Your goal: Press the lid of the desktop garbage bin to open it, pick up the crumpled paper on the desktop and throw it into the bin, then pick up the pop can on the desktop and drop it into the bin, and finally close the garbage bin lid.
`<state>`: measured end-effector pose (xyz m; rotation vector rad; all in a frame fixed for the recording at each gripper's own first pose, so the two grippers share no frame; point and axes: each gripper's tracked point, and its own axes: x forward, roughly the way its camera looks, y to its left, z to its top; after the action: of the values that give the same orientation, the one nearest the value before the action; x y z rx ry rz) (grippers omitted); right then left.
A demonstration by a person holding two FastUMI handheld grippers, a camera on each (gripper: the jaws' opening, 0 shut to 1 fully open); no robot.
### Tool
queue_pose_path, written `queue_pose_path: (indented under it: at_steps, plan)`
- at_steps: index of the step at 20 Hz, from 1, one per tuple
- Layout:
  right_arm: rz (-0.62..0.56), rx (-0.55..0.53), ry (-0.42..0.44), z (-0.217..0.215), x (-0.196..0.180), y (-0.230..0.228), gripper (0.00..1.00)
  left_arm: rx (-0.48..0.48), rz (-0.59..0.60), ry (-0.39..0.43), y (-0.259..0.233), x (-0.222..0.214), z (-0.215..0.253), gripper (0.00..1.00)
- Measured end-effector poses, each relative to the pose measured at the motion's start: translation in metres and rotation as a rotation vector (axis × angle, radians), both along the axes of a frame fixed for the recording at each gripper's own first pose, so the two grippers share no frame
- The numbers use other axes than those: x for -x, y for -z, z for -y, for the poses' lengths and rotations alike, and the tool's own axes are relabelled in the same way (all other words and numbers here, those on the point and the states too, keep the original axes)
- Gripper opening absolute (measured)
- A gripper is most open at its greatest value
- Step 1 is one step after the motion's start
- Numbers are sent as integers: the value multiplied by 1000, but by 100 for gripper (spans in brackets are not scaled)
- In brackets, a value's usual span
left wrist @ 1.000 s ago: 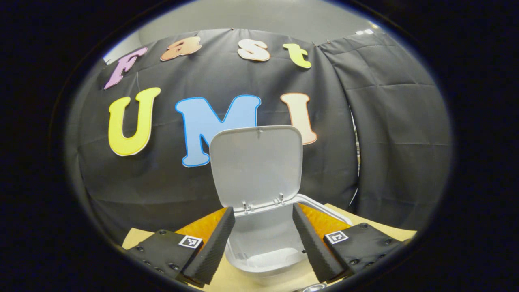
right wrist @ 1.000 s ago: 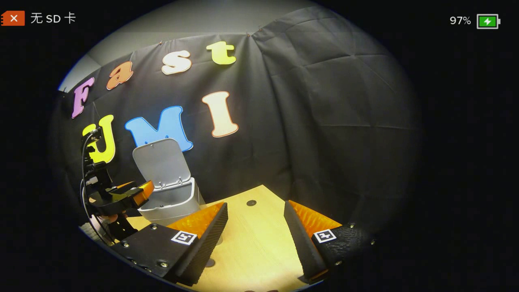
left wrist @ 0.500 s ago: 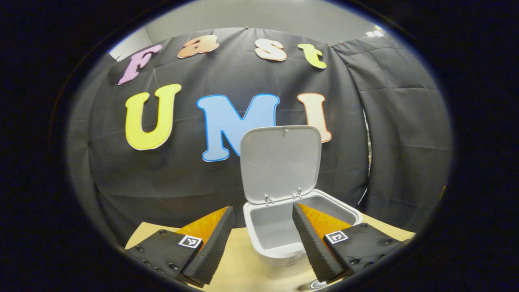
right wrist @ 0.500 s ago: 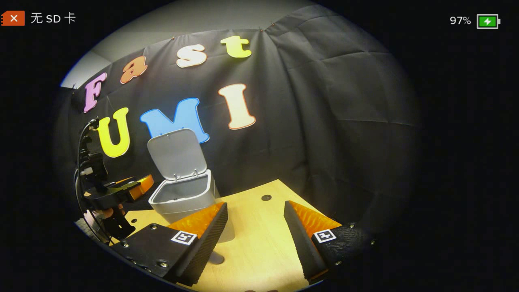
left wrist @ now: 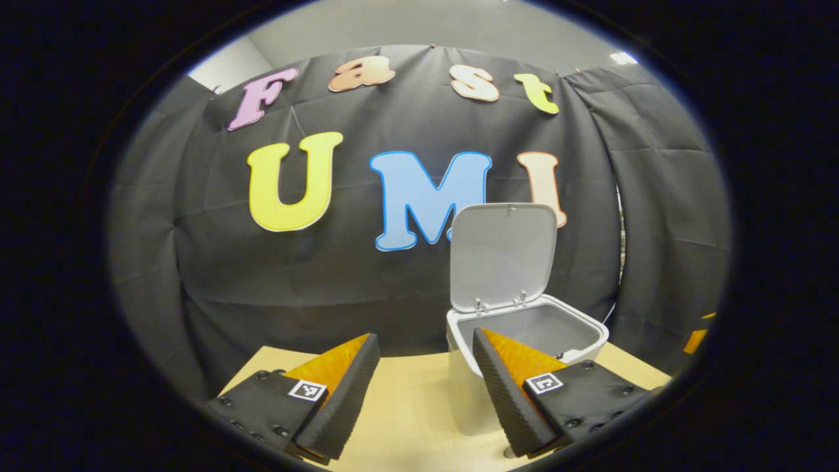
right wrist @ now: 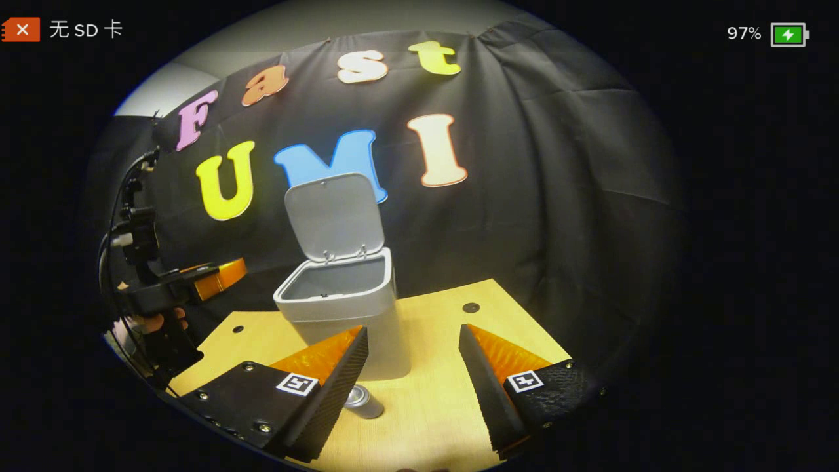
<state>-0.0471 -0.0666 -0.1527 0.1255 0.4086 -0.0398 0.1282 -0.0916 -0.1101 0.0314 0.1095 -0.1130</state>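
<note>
The grey desktop bin (left wrist: 532, 335) stands on the wooden table with its lid (left wrist: 502, 254) swung upright, so its mouth is uncovered. My left gripper (left wrist: 423, 393) hovers to the left of the bin, open, nothing between its fingers. In the right gripper view the bin (right wrist: 346, 308) sits mid-table with its lid (right wrist: 334, 216) up. A silver pop can (right wrist: 364, 401) lies on its side in front of it, just beside my right gripper (right wrist: 413, 387), which is open and holds nothing. The left gripper (right wrist: 226, 274) shows at the far left, level with the bin's rim.
The wooden table (right wrist: 426, 341) has small dark holes (right wrist: 470, 307) in its top. A hand (right wrist: 149, 324) holds the left gripper at the table's left edge, with cables above it. Black cloth closes the back and right sides.
My left gripper has drawn away leftward from over the bin, which slid to the right in its view. The right gripper view has swung toward the bin, bringing the pop can into sight.
</note>
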Motion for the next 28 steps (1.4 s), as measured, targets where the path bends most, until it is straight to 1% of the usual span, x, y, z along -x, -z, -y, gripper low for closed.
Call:
queue_pose_path:
  at_steps: [3, 6, 7, 12, 18, 21, 25, 26, 28]
  plan:
    - [-39, 22, -80, -24, -7, 20, 94, 8, -3, -32, -1, 13, -16, 95]
    - [-77, 26, -149, -46, -15, 43, 94, 2, -8, -65, -2, 26, -34, 95]
    - [-93, 28, -167, -52, -18, 51, 96, 1, -9, -76, -2, 30, -40, 95]
    - [-164, 39, -243, -80, -26, 86, 96, 3, -13, -123, -3, 49, -62, 95]
    - [-262, 70, -290, -98, -34, 127, 96, 16, -28, -155, -1, 58, -75, 95]
    - [-325, 82, -324, -105, -32, 148, 96, 17, -29, -167, -1, 64, -81, 95]
    - [-377, 99, -349, -116, -36, 178, 96, 11, -32, -190, -1, 69, -93, 95]
    - [-387, 101, -354, -118, -35, 183, 96, 9, -33, -197, 0, 71, -96, 100]
    - [-407, 116, -360, -119, -35, 192, 97, 6, -38, -212, 1, 73, -103, 100]
